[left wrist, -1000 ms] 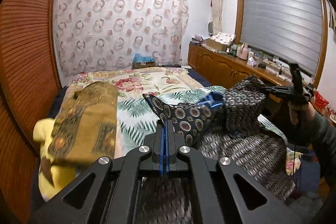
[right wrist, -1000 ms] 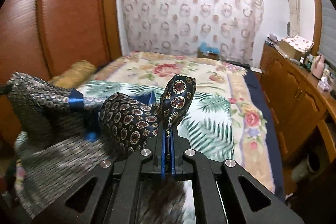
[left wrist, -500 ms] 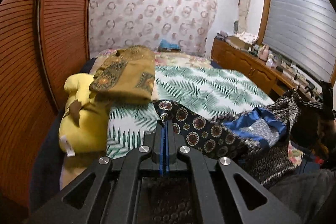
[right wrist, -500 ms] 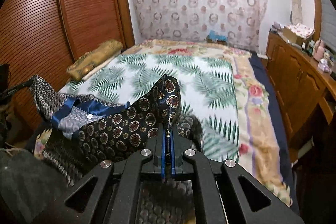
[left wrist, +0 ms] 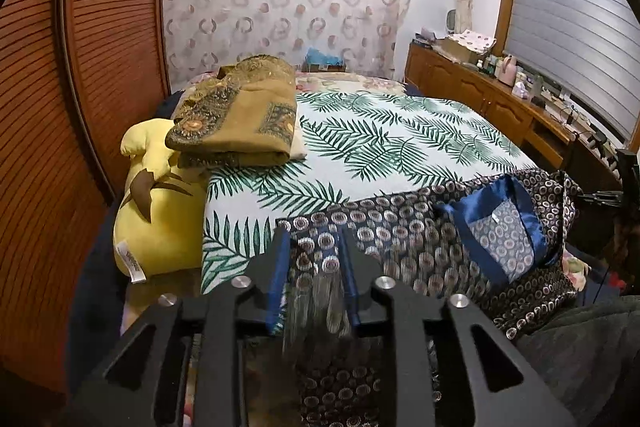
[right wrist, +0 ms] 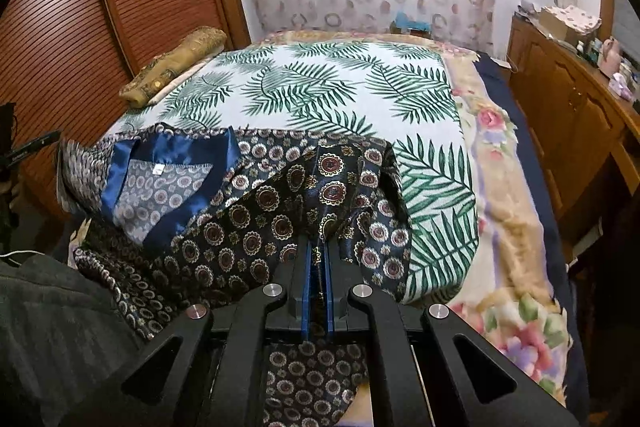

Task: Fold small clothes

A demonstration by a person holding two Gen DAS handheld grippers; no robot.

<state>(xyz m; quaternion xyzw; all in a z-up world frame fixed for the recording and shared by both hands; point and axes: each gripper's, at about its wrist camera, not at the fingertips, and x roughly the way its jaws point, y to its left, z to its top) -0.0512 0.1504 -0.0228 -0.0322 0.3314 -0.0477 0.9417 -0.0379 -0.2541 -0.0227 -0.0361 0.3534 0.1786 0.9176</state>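
A dark navy garment with round medallion print and a blue satin collar [left wrist: 404, 227] lies at the near edge of the bed on the palm-leaf sheet [left wrist: 384, 143]. My left gripper [left wrist: 314, 251] is open, its fingers apart with the cloth's left corner loose between them. My right gripper [right wrist: 318, 263] is shut on the garment [right wrist: 256, 211] at its right corner, low over the sheet [right wrist: 320, 87]. The collar [right wrist: 160, 183] faces up.
A folded olive patterned cloth [left wrist: 240, 119] rests on a yellow plush toy [left wrist: 160, 203] at the bed's left side, by the wooden slatted wardrobe [left wrist: 60, 107]. A wooden sideboard [right wrist: 576, 115] with small items runs along the right. A floral blanket [right wrist: 508, 211] lies under the sheet.
Both grippers lowered the garment onto the near edge of the bed and spread it flat. The left gripper opened and let go of its corner.
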